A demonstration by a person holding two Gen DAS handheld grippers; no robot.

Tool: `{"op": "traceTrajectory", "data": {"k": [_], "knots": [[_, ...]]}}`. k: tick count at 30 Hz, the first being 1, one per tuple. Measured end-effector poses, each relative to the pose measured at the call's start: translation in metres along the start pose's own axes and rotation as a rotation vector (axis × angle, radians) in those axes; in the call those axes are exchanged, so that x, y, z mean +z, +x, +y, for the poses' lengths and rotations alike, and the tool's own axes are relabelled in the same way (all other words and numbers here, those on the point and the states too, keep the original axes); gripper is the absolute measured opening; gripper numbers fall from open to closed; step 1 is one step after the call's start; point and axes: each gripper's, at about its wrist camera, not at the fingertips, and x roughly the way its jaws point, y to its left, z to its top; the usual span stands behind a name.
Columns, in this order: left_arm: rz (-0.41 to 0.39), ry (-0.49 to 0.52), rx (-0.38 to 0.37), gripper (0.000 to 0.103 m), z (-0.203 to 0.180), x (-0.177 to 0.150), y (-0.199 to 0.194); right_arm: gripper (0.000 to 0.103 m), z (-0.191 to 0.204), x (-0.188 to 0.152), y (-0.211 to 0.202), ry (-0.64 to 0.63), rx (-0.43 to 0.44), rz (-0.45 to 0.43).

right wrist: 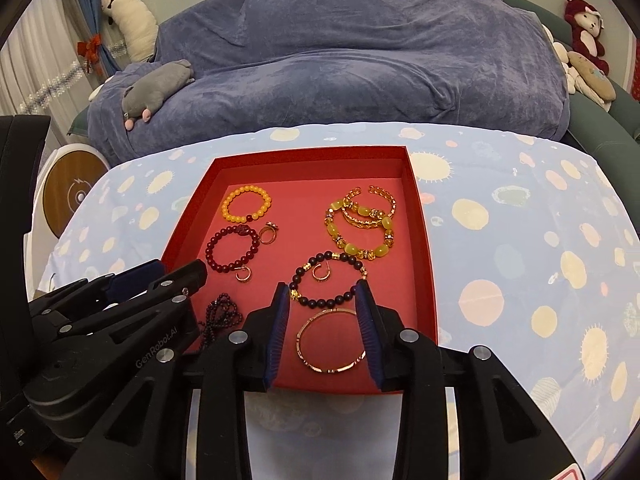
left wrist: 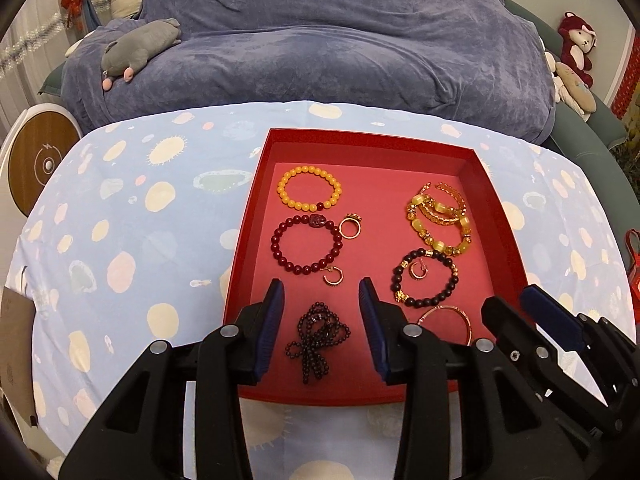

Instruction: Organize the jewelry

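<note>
A red tray (left wrist: pixel 372 136) sits on the blue patterned tablecloth with jewelry inside. My left gripper (left wrist: pixel 321 286) hangs open above a dark bead necklace (left wrist: pixel 318 340), which lies bunched on the tray floor between the fingers, untouched. My right gripper (right wrist: pixel 322 288) is open over a thin gold bangle (right wrist: pixel 330 340) lying flat near the tray's front edge. Farther back lie a yellow bead bracelet (left wrist: pixel 285 196), a dark red bracelet (left wrist: pixel 276 240), a gold ring (left wrist: pixel 341 229), two hoop earrings, a black bead bracelet (right wrist: pixel 320 302) and stacked yellow-gold bracelets (right wrist: pixel 360 216).
The tablecloth (left wrist: pixel 132 216) spreads left of the tray and also to its right (right wrist: pixel 520 240). Behind the table is a sofa under a blue cover (left wrist: pixel 320 40) with a grey plush toy (left wrist: pixel 140 46). A round white and wood device (left wrist: pixel 36 160) stands at the left.
</note>
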Motion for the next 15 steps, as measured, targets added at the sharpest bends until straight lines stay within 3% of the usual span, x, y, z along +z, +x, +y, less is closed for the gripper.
{"op": "traceTrajectory", "data": {"k": [15], "knots": [[-0.002, 0.013, 0.0, 0.037, -0.003, -0.048, -0.041, 0.036, 0.002, -0.046, -0.044, 0.016, -0.023, -0.006]]}}
